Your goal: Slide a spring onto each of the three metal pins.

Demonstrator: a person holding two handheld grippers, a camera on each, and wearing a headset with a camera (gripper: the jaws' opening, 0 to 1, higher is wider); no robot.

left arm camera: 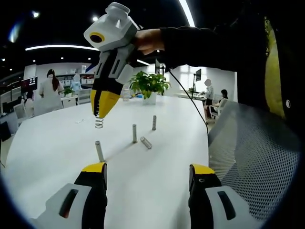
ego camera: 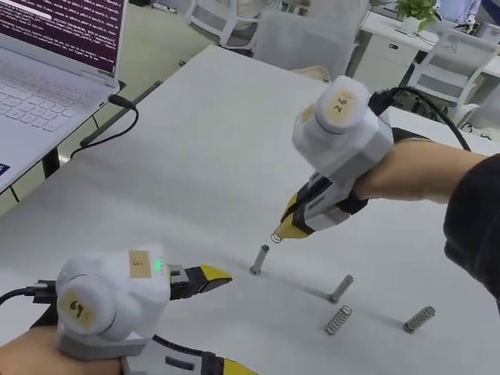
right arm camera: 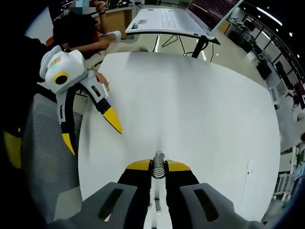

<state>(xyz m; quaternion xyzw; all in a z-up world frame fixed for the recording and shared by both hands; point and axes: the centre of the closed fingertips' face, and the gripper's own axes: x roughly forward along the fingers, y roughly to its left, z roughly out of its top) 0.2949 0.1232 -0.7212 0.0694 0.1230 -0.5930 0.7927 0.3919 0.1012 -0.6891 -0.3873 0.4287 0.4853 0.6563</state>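
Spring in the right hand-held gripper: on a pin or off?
Off. The spring hangs clamped in the right hand-held gripper, with a visible gap above the nearest pin.

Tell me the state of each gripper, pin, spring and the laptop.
Left hand-held gripper: open, empty.
Right hand-held gripper: shut on held spring.
Near pin: upright, bare.
Middle pin: upright, bare.
Far pin: carries fitted spring.
Loose spring: lying flat.
Laptop: open, screen lit.
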